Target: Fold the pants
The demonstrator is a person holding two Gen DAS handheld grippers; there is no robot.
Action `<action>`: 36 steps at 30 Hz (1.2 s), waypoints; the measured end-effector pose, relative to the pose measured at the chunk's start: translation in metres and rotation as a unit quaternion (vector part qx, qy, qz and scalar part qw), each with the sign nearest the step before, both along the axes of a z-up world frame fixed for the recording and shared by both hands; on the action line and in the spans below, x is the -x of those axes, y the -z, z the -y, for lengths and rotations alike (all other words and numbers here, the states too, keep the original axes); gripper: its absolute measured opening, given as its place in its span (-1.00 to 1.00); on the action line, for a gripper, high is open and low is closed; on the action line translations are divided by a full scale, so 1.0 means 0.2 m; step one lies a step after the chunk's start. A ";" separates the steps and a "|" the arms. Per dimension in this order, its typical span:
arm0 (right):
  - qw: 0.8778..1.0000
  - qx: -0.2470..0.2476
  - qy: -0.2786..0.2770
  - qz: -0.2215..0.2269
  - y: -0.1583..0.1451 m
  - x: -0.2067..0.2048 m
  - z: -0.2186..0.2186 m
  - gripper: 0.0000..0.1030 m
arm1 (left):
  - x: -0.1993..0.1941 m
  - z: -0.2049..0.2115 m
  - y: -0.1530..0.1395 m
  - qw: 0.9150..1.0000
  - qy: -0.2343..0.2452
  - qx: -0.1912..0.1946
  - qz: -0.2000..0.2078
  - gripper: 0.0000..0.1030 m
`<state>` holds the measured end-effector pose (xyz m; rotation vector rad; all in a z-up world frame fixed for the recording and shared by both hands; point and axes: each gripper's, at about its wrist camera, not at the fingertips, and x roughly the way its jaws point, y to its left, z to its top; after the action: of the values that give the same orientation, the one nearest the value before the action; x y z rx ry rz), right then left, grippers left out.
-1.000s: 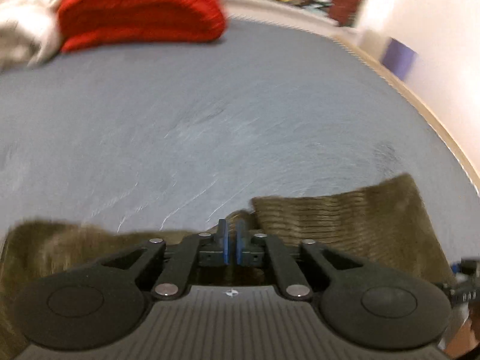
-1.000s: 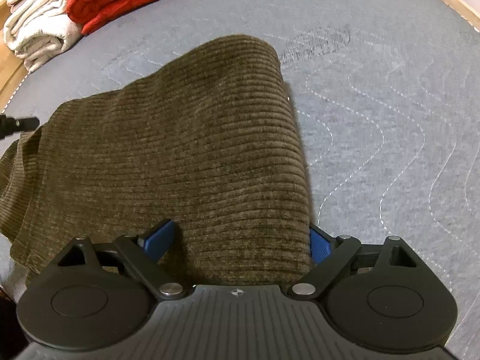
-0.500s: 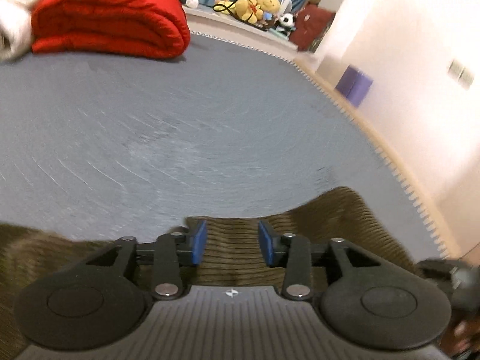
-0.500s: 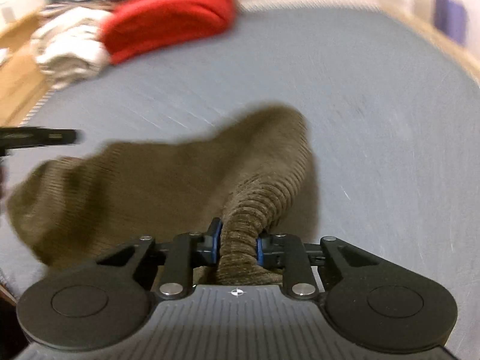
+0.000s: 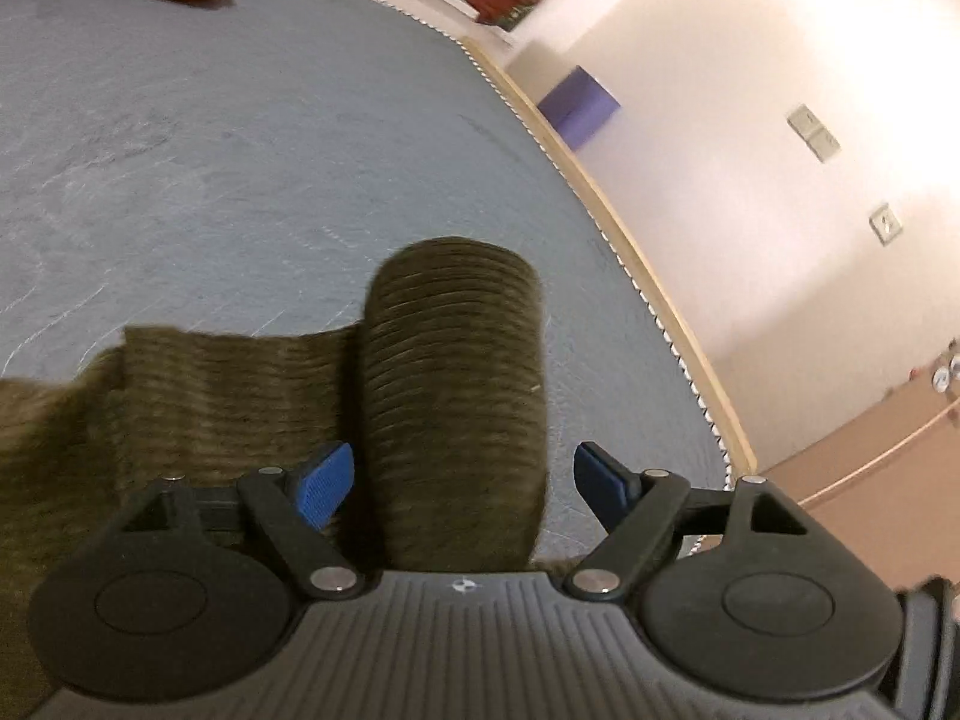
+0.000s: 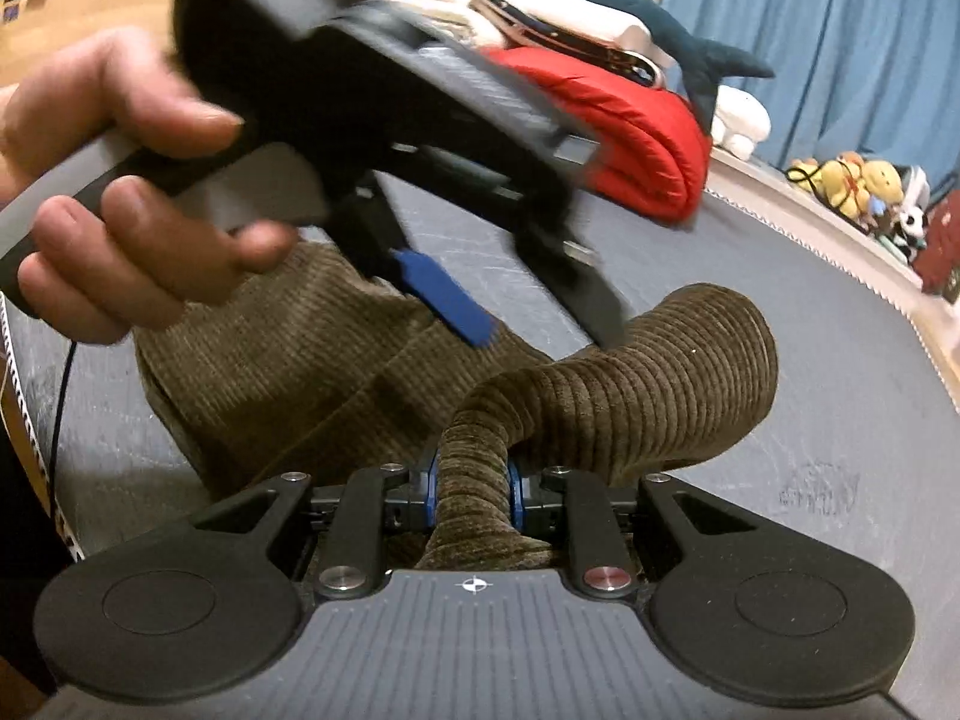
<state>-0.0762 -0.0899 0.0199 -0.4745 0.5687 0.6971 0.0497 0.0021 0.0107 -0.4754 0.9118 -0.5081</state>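
Olive-brown corduroy pants (image 5: 450,372) lie on a grey quilted bed (image 5: 210,150). In the left wrist view my left gripper (image 5: 465,483) is open, its blue pads on either side of a raised fold of the pants without touching it. In the right wrist view my right gripper (image 6: 473,495) is shut on a bunched end of the pants (image 6: 630,384) and lifts it off the bed. My left gripper (image 6: 516,318), held by a hand (image 6: 120,192), hovers open over the flat part of the pants.
A folded red blanket (image 6: 630,132) and stacked light clothes (image 6: 540,6) lie at the bed's far end. Plush toys (image 6: 852,180) sit beyond it. The bed's wooden edge (image 5: 630,252) and a white wall (image 5: 750,120) run along the right.
My left gripper has opened wide and let go of the pants, swinging right. My right gripper closed on the pants' end and lifted it.
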 end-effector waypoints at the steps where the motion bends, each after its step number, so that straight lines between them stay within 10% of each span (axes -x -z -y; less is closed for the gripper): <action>1: 1.000 0.006 -0.004 0.003 0.01 0.01 -0.02 -0.58 | -0.01 0.02 0.01 1.000 0.004 -0.006 0.002 0.63; 7: 0.999 0.026 -0.025 0.017 0.03 0.10 -0.13 -0.57 | -0.08 0.11 0.03 0.995 -0.007 -0.094 0.028 0.53; 9: 0.999 0.028 -0.033 0.018 0.03 0.11 -0.17 -0.57 | -0.08 0.08 0.03 0.994 -0.023 -0.106 0.033 -0.41; 10: 0.999 0.027 -0.035 0.017 0.03 0.12 -0.18 -0.57 | -0.08 0.05 0.02 0.993 -0.030 -0.113 0.031 -0.55; 18: 0.984 -0.127 -0.120 -0.033 -0.20 0.12 -0.20 -0.19 | 0.15 -0.62 -0.16 0.978 -0.172 -0.100 0.056 -0.65; 22: 0.952 -0.250 -0.148 -0.099 -0.35 0.05 -0.15 0.74 | 0.38 -1.15 -0.14 0.937 -0.338 -0.088 0.027 -0.58; 24: 0.950 -0.256 -0.127 -0.125 -0.33 -0.03 -0.17 0.75 | 0.49 -1.34 -0.07 0.909 -0.406 -0.088 -0.006 -0.20; 28: 0.954 -0.227 -0.035 -0.194 -0.13 -0.22 -0.22 0.76 | 0.56 -1.53 0.02 0.895 -0.434 -0.094 -0.042 0.29; 36: 0.915 -0.215 0.064 -0.334 0.22 -0.43 -0.35 0.76 | 0.51 -1.64 0.26 0.926 -0.358 -0.038 -0.112 0.67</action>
<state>0.0104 -0.0191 -0.0246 0.2361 1.0466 0.8294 -0.0514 0.3296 -0.0407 -0.7612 0.8976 0.2546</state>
